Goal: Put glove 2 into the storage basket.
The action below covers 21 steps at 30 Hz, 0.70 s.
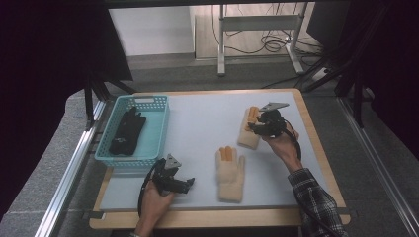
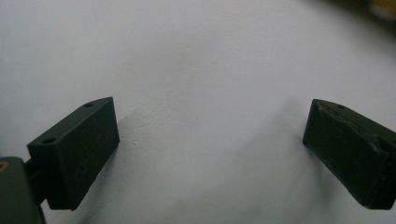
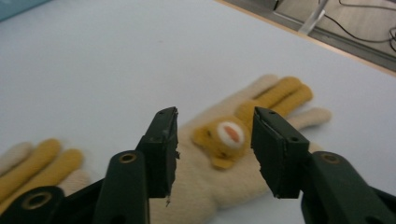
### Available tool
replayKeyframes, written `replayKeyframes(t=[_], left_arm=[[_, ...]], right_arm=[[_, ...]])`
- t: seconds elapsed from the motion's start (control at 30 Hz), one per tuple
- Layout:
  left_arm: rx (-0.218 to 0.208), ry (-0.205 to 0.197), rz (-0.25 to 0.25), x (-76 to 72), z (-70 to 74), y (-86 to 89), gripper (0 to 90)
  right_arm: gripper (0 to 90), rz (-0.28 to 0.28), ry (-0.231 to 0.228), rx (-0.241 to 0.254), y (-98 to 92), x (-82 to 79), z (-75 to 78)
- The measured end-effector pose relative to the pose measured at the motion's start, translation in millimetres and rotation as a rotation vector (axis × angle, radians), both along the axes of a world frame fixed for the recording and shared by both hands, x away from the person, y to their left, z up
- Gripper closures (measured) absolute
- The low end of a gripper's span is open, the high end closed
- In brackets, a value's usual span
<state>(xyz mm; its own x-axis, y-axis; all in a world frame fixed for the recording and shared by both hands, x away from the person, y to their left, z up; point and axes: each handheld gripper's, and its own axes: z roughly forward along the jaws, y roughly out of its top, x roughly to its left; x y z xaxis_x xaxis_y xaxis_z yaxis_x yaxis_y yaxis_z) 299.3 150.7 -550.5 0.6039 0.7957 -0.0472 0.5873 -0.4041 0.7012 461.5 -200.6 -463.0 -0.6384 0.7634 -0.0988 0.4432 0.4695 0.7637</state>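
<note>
Right gripper [image 3: 212,149] — jaws parted, empty, poised over bear-patch glove [image 3: 224,154], right of frame, for pickup. Left gripper [image 2: 210,149] — jaws wide, empty, parked lower left.

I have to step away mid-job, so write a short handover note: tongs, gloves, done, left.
Left tongs: open, nothing between the jaws, resting low over the bare mat near the front edge.
Right tongs: open, nothing gripped, poised over the far cream glove with the bear patch.
Near cream glove: flat on the mat, mid-table.
Black glove: already in the blue basket.
Done: black glove is binned.
Left: probably both cream gloves go into the basket too; grab the far one first.
</note>
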Motion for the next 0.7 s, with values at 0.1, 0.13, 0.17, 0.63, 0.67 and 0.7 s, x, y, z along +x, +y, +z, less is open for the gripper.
replayKeyframes(t=[0.1,0.13,0.17,0.63,0.67,0.7], left_arm=[[0.0,0.0,0.0,0.0,0.0,0.0,3.8],[0.0,0.0,0.0,0.0,0.0,0.0,3.7],[0.0,0.0,0.0,0.0,0.0,0.0,3.8],[0.007,0.0,-0.005,0.1,0.2,0.6,3.8],[0.007,0.0,-0.005,0.1,0.2,0.6,3.8],[0.007,0.0,-0.005,0.0,0.2,0.5,3.8]], right_arm=[[44.9,-0.023,0.021,0.011,-5.7,10.2,-10.1],[43.5,-0.029,0.024,0.009,-6.1,13.3,-13.8],[40.7,-0.036,0.03,0.004,-5.6,19.6,-21.6],[55.3,-0.048,0.038,-0.029,9.6,34.5,-60.1],[56.7,-0.05,0.036,-0.034,9.8,33.1,-58.2],[56.7,-0.05,0.036,-0.034,9.8,33.1,-58.2]])
